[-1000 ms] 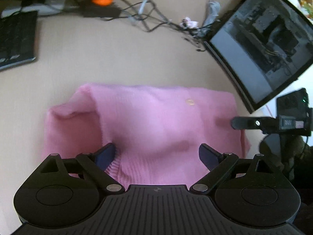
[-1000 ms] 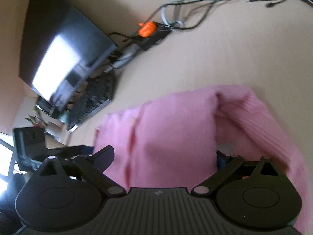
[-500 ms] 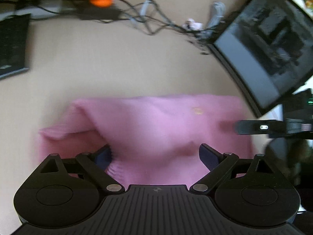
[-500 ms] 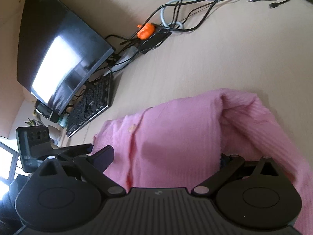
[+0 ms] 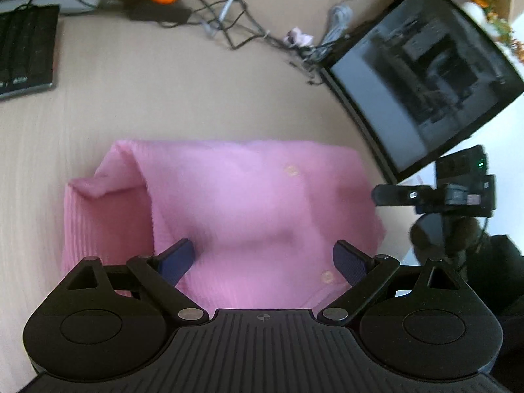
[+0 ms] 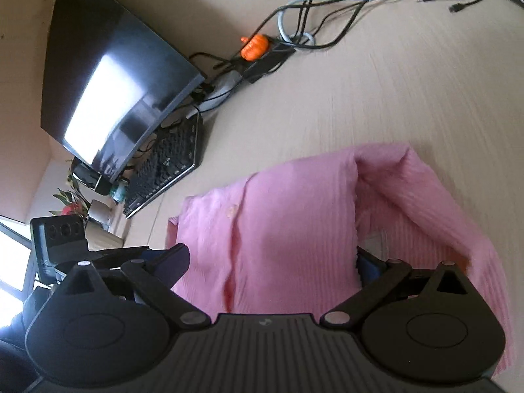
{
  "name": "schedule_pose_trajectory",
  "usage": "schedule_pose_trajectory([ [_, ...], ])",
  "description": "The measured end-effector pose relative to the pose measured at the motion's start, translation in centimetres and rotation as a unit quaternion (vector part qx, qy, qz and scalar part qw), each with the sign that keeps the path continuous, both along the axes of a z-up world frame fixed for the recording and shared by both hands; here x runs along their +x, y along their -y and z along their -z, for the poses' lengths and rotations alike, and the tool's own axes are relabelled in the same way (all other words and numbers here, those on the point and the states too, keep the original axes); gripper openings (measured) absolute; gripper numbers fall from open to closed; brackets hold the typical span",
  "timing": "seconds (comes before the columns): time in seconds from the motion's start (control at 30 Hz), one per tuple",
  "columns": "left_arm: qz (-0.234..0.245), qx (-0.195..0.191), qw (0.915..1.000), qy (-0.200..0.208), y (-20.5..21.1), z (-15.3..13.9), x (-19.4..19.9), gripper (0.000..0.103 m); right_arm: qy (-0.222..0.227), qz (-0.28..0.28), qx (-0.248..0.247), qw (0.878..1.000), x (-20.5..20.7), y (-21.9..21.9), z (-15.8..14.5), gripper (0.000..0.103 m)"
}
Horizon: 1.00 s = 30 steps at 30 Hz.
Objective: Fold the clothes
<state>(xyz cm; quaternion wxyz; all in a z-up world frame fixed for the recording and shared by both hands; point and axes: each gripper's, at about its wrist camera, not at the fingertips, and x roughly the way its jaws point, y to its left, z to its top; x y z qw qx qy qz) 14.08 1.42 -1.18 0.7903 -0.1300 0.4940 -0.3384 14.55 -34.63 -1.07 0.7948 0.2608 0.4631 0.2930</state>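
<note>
Since 1 second ago, both views have slid a little across the pink ribbed knit cardigan (image 5: 249, 209), so that 2 pale buttons now show in the left wrist view where only 1 showed, and the garment reads sharper after the blur of half a second ago. It lies on the pale wood-grain bench (image 5: 183, 98), bundled into a rough rectangle with its button placket facing up and a sleeve or side panel doubled over along 1 edge, where it forms a raised ridge (image 6: 406, 177). That looks like a partly folded state, though the pictures would equally fit a fold being tidied near its end.

Each tool sits low and close over the near edge of the cloth, probably so that its fingers can reach under or pinch a hem. My left tool (image 5: 262, 258) has its jaws wide apart, straddling the middle of the garment with nothing between the blue pads. My right tool (image 6: 271, 258) is also spread wide; its right finger is tucked beside the inner edge of the doubled-over panel, and I cannot tell whether it touches the fabric. Both point forward and downward, roughly level, and meet the cardigan from different sides.
</note>
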Motion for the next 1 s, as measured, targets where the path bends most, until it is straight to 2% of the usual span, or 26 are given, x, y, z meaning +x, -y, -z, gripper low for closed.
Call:
schedule_pose_trajectory([
  [0.13,-0.045,0.017,0.9985,0.025,0.6,0.3,2.4,0.095,0.005,0.003,-0.001,1.000,2.2,-0.7,0.6,0.100],
  [0.3,-0.050,0.035,0.9979,0.024,0.9,1.2,3.7,0.095,-0.018,-0.013,0.013,1.000,4.2,-2.3,2.0,0.101],
  [0.53,-0.013,-0.004,0.9998,0.011,-0.5,2.0,2.3,0.096,-0.020,-0.015,0.042,0.999,3.2,-1.4,2.0,0.101],
  [0.63,0.004,-0.043,0.9990,0.010,0.1,0.8,2.2,0.096,-0.024,-0.013,0.053,0.998,3.2,-1.5,1.8,0.103],
  [0.77,0.044,-0.081,0.9941,0.058,-0.3,-3.1,0.4,0.096,-0.007,-0.026,0.090,0.996,2.4,-1.1,-0.2,0.103],
  [0.83,0.054,-0.081,0.9929,0.068,-0.6,-3.9,-0.3,0.096,0.002,-0.029,0.092,0.995,2.0,-0.8,-0.9,0.103],
  [1.0,0.046,-0.062,0.9964,0.035,-1.3,-2.0,-0.9,0.096,-0.018,-0.031,0.070,0.997,1.8,-1.1,0.3,0.103],
])
